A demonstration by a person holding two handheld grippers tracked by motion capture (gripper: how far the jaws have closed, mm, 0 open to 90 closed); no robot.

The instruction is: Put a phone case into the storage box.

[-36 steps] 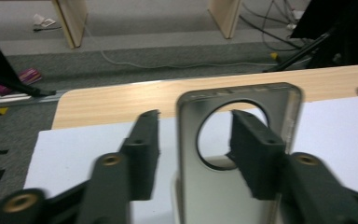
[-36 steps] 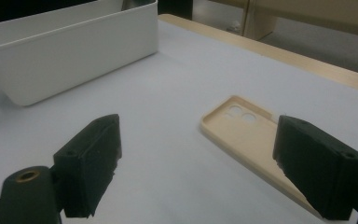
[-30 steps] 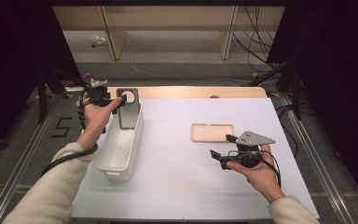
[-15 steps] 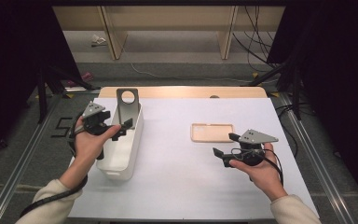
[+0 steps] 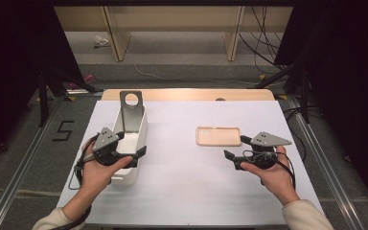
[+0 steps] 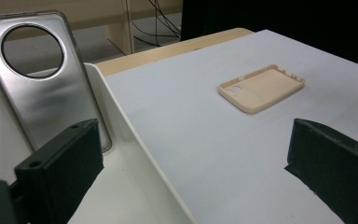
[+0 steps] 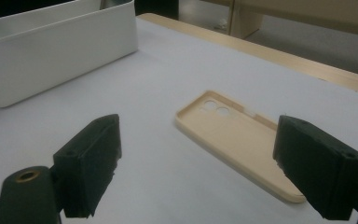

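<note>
A beige phone case [image 5: 218, 136], a silver-grey case [image 6: 44, 79], a white bin [image 5: 139, 129], black jaws, and a white-topped counter [image 5: 187, 187].
</note>
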